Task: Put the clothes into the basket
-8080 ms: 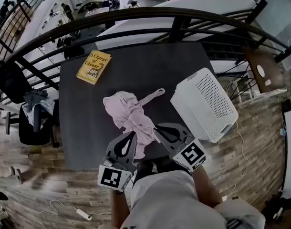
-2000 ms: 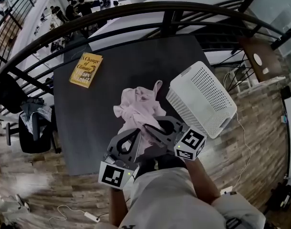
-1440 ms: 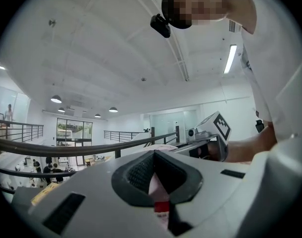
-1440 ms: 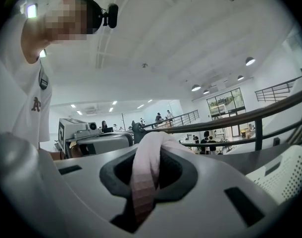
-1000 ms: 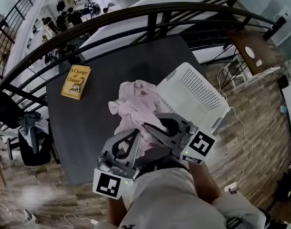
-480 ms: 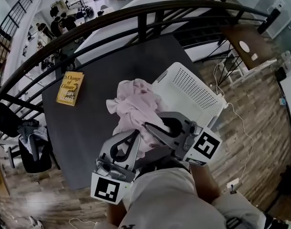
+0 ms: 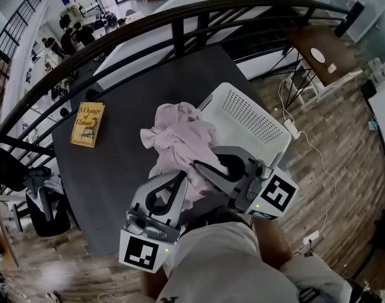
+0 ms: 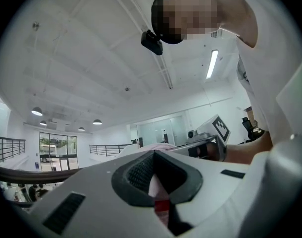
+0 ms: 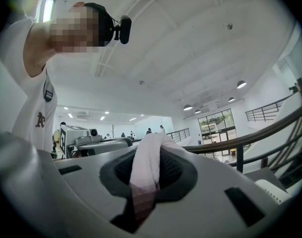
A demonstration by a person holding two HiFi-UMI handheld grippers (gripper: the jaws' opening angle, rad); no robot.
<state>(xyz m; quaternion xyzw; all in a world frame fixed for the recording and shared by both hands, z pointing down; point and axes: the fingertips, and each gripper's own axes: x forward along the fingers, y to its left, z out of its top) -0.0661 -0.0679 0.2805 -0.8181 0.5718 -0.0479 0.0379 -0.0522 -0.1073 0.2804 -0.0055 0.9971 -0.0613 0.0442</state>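
Left gripper [image 7: 178,182] and right gripper [image 7: 204,168] are both clamped on the crumpled pale pink cloth garment [image 7: 180,137]. They sit side by side, with the bulk of the fabric bunched just ahead of their tips. In the left gripper view the jaws are drawn together on a narrow fold of the pink cloth [image 8: 157,190]. In the right gripper view a broader strip of it [image 9: 145,170] runs up between the closed jaws and drapes over their tips. The white perforated plastic basket [image 7: 255,122] stands ahead and to the right of the right gripper on the dark grey desk [image 7: 110,169]. It is tilted, with a perforated wall turned towards the head camera. The far side of the garment overlaps the basket's near left edge in the head view, and whether cloth and rim touch cannot be told. The basket's opening and inside are not visible, so its contents cannot be made out. Well ahead and to the left of the left gripper, a yellow paperback book [image 7: 87,124] lies flat on the desk. The person's white shirt [image 7: 224,264] hides the near desk edge and the hands behind both grippers. Each gripper's own body cuts off the lower part of its view.
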